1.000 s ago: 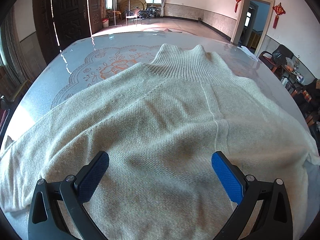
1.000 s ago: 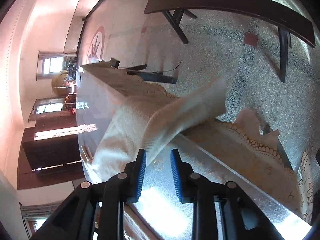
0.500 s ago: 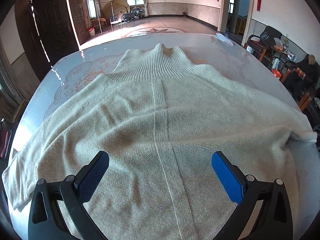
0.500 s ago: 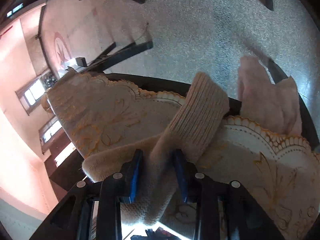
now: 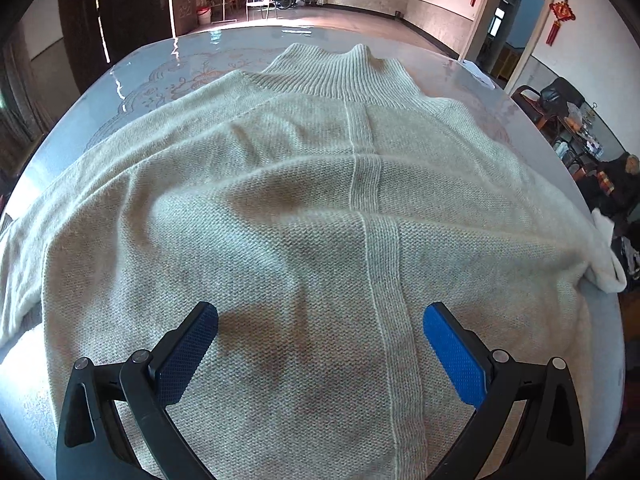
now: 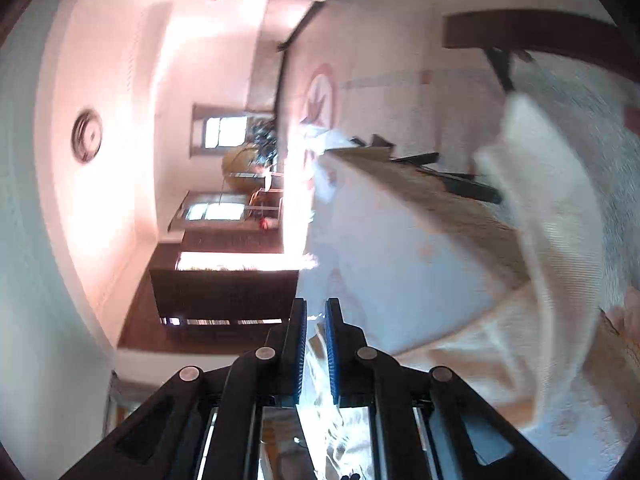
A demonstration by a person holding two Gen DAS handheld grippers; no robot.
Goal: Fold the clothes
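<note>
A cream knit sweater [image 5: 320, 200] lies spread flat on the glass-topped table [image 5: 140, 80], collar at the far end. My left gripper [image 5: 320, 312] hovers open over the sweater's lower body, with nothing between its blue pads. One sleeve end [image 5: 604, 272] droops over the table's right edge. In the blurred right wrist view my right gripper [image 6: 316, 320] is raised and rolled sideways, its jaws closing to a thin slit. The sleeve [image 6: 552, 240] shows off to the right of it, not between the pads.
A patterned cloth under the glass covers the table [image 6: 400, 248]. Chairs and clutter [image 5: 560, 96] stand past the right edge, near a doorway [image 5: 504, 32]. Dark wooden cabinets [image 5: 132, 12] line the far left. A dark bench [image 6: 540, 36] stands on the speckled floor.
The right gripper has lifted and swung away from the table edge; the sleeve that sat between its fingers now lies off to its right, and the jaws have narrowed. The left gripper shifted slightly over the sweater.
</note>
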